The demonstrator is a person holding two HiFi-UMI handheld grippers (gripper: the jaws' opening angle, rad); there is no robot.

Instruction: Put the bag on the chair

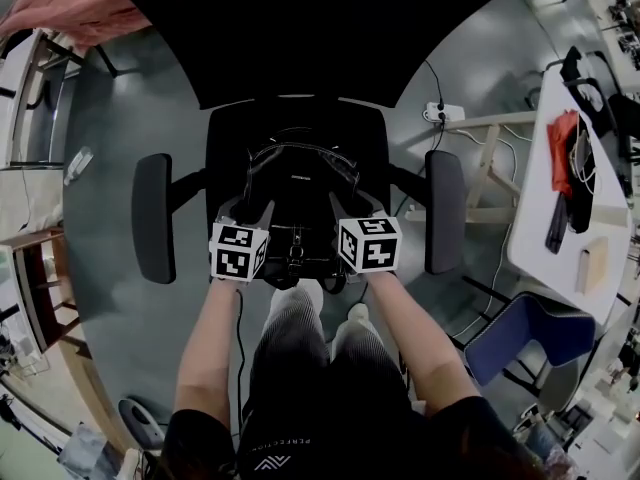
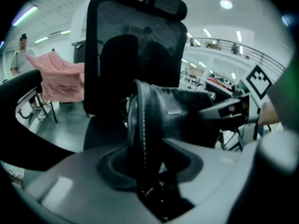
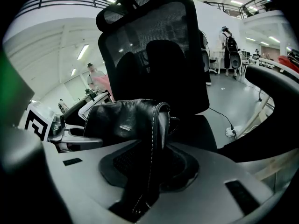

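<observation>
A black leather bag [image 1: 300, 183] rests on the seat of a black office chair [image 1: 225, 138], in front of its mesh backrest [image 3: 154, 45]. My left gripper [image 1: 250, 208] stands at the bag's left end and my right gripper [image 1: 355, 203] at its right end. In the left gripper view a stitched strap [image 2: 140, 125] runs upright between the jaws of the left gripper [image 2: 149, 167], with a dark gap beside it. In the right gripper view the other strap [image 3: 156, 134] lies between the jaws of the right gripper [image 3: 149, 171], loose against one pad. Both grippers are open.
Two black armrests [image 1: 153, 218] [image 1: 445, 211] flank the seat. A white table [image 1: 560, 198] with a red item [image 1: 563, 138] stands at the right, a blue chair [image 1: 520, 338] below it. A power strip [image 1: 440, 113] lies on the floor. Pink cloth [image 1: 70, 3] hangs at the far left.
</observation>
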